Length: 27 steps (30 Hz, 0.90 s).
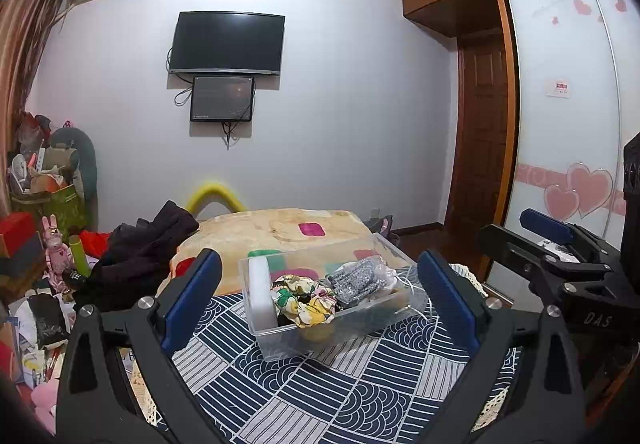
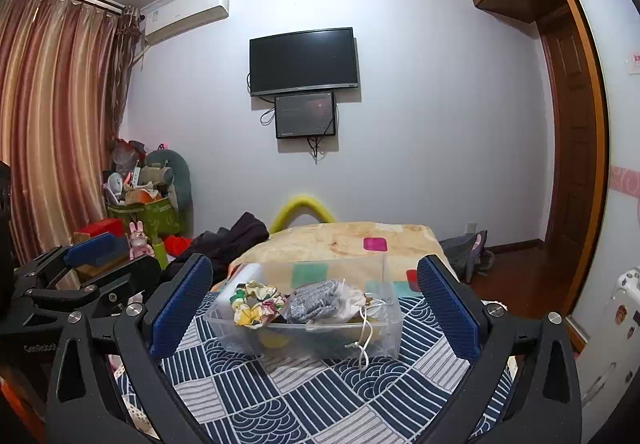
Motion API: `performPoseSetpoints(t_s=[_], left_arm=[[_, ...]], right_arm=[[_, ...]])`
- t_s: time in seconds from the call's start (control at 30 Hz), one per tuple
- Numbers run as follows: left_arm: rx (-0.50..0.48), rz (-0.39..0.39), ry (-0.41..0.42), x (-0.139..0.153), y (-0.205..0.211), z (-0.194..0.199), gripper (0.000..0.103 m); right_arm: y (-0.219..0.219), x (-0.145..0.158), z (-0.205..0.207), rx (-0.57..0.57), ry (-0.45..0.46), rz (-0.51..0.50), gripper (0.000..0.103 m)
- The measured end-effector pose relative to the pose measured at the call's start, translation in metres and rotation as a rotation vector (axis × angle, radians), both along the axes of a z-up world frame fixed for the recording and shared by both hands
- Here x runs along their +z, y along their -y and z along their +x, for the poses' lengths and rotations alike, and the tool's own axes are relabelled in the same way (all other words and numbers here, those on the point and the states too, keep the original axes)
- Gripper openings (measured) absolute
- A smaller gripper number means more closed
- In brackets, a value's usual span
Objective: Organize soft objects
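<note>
A clear plastic bin [image 1: 280, 344] [image 2: 224, 328] stands on the blue-and-white patterned cloth [image 1: 320, 396] [image 2: 304, 400]. In it lie a floral scrunchie [image 1: 306, 302] [image 2: 256, 302], a grey glittery item in a clear drawstring bag [image 1: 358, 280] [image 2: 320, 302] and a white sponge block [image 1: 262, 290]. A white cord [image 2: 364, 344] hangs over the bin's front wall. My left gripper [image 1: 320, 294] is open and empty, just short of the bin. My right gripper [image 2: 316, 308] is open and empty, also in front of the bin. Each shows at the other view's edge.
A beige blanket [image 1: 280, 228] [image 2: 344, 240] with coloured patches covers the bed behind the bin. Dark clothes [image 1: 148, 244] [image 2: 236, 236] lie to the left. Cluttered boxes and toys [image 1: 48, 204] fill the left corner. A wardrobe [image 1: 568, 104] and door stand at right.
</note>
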<state>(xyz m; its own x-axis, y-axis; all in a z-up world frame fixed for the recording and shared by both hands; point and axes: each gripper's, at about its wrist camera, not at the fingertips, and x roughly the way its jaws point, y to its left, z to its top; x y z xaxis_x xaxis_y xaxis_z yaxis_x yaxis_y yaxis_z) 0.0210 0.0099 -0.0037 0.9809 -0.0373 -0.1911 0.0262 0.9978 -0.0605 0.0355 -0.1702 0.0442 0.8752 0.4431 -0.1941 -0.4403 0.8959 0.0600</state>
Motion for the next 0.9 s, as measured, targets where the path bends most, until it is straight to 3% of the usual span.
performPoseSetpoints(t_s=[0.9], left_arm=[[-0.005, -0.007, -0.003, 0.0021, 0.0012, -0.0019, 0.100]], right_arm=[[0.0018, 0.0009, 0.0001, -0.005, -0.012, 0.009, 0.102]])
